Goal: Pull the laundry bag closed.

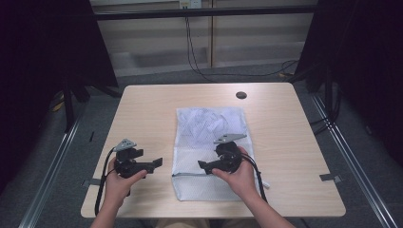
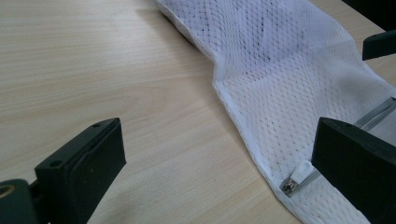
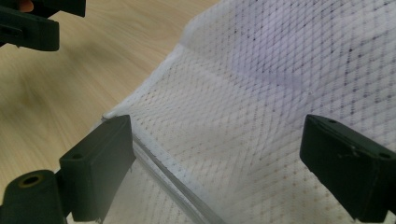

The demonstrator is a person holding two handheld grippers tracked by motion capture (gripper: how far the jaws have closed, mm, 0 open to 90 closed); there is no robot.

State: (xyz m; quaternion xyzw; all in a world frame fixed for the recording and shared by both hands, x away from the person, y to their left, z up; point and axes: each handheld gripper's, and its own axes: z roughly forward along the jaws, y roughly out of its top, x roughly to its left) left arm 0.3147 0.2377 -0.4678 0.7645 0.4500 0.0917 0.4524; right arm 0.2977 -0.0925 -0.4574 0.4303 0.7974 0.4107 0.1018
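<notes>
A white mesh laundry bag [image 1: 210, 152] with a grey zipper [image 2: 299, 179] lies flat on the light wooden desk [image 1: 142, 114], reaching from its middle to the near edge. The left gripper [image 1: 157, 163] hangs over bare wood beside the bag's left edge, jaws wide, holding nothing. The right gripper [image 1: 202, 165], jaws also wide, hovers above the zipper line; hand and gripper hide part of the bag. Whatever shows faintly through the mesh is unreadable.

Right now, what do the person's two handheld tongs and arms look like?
Both the left tongs and the right tongs are black, with blocky flat-faced jaws, a grey three-cornered plate on top and a trailing black cable. The forearms are bare, no sleeves visible.
</notes>
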